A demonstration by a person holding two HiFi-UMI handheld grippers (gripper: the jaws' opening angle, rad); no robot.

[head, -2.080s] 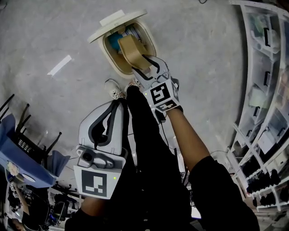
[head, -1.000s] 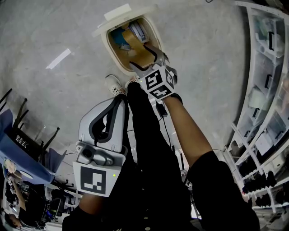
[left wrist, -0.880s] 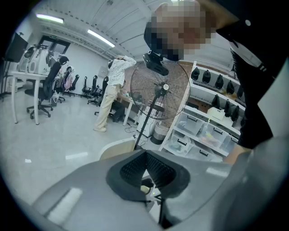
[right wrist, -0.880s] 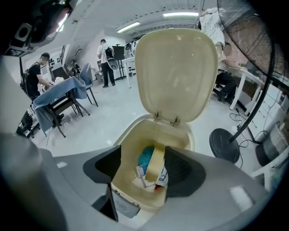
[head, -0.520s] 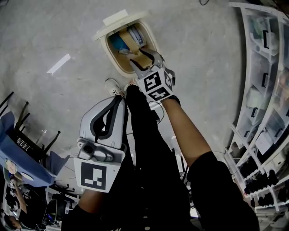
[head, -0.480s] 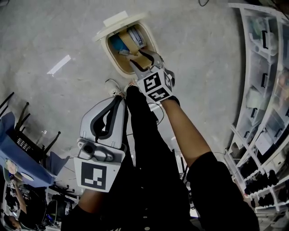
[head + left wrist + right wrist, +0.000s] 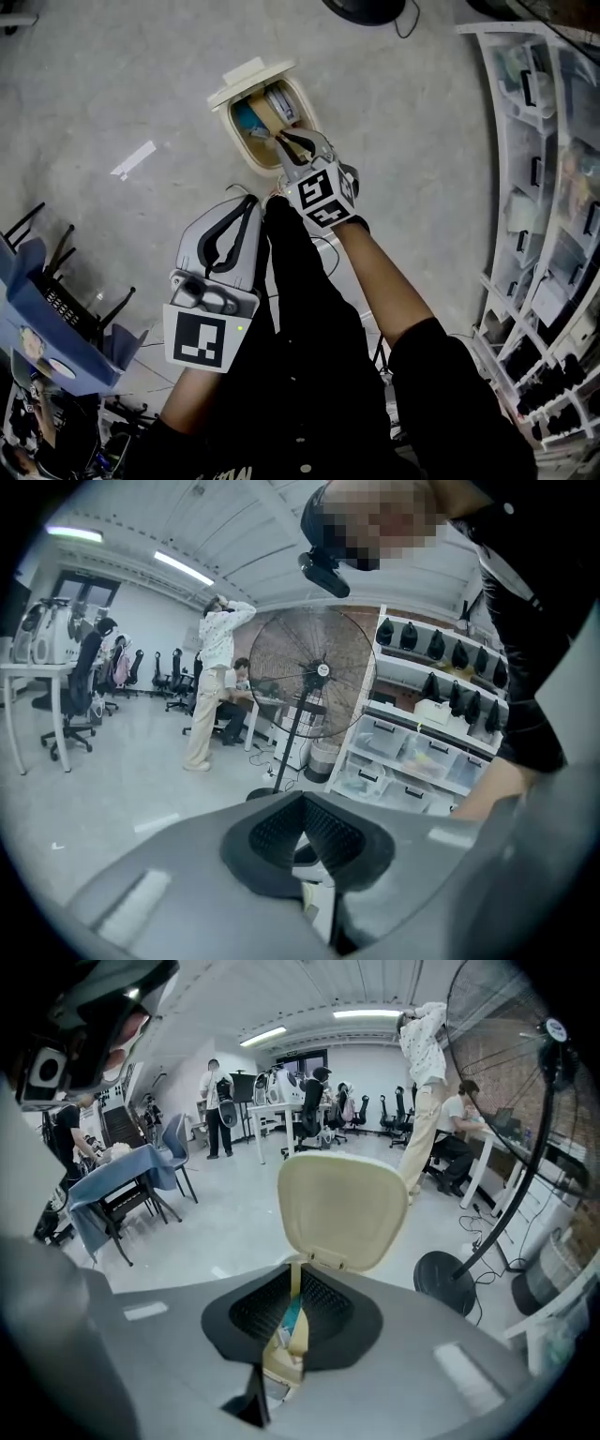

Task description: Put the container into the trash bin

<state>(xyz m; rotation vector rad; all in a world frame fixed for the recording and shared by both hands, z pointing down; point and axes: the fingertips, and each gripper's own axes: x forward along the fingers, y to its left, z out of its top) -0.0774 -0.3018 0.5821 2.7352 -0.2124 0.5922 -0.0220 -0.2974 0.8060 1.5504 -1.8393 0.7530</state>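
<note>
Hovering by the open trash bin (image 7: 242,141), right claw (image 7: 292,142) closed, empty (left claw (image 7: 247,205) closed too).

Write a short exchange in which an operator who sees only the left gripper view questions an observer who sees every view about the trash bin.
Operator: I see only a fan and shelves. Is the trash bin open?
Observer: Yes, the trash bin stands with its lid raised.
Operator: Where is the container?
Observer: The tan container lies inside the bin, among other rubbish.
Operator: Does the right gripper hold anything?
Observer: No; the right gripper is at the bin's rim, fingers empty.
</note>
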